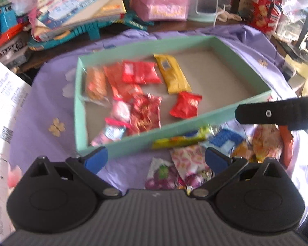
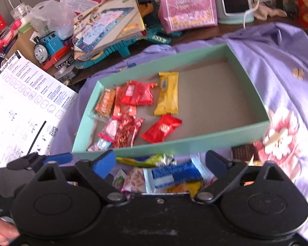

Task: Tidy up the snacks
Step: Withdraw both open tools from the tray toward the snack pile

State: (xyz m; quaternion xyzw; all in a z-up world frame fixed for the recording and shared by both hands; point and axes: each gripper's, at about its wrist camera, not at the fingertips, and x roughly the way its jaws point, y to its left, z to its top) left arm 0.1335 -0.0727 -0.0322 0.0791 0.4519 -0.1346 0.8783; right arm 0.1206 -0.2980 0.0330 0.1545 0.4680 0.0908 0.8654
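From the left, my left gripper (image 1: 156, 158) and right gripper (image 2: 161, 164) both hang with jaws spread and empty over the loose snack pile (image 2: 164, 176) beside the green tray (image 2: 186, 143), so I risk them colliding or pinching two crinkly wrappers at once.

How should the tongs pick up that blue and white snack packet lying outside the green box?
Grip the flat blue and white snack packet across its short width near the middle, coming down from above. It lies flat on top of the loose pile, its long side running left to right, so the open right tongs would probably fit over it.
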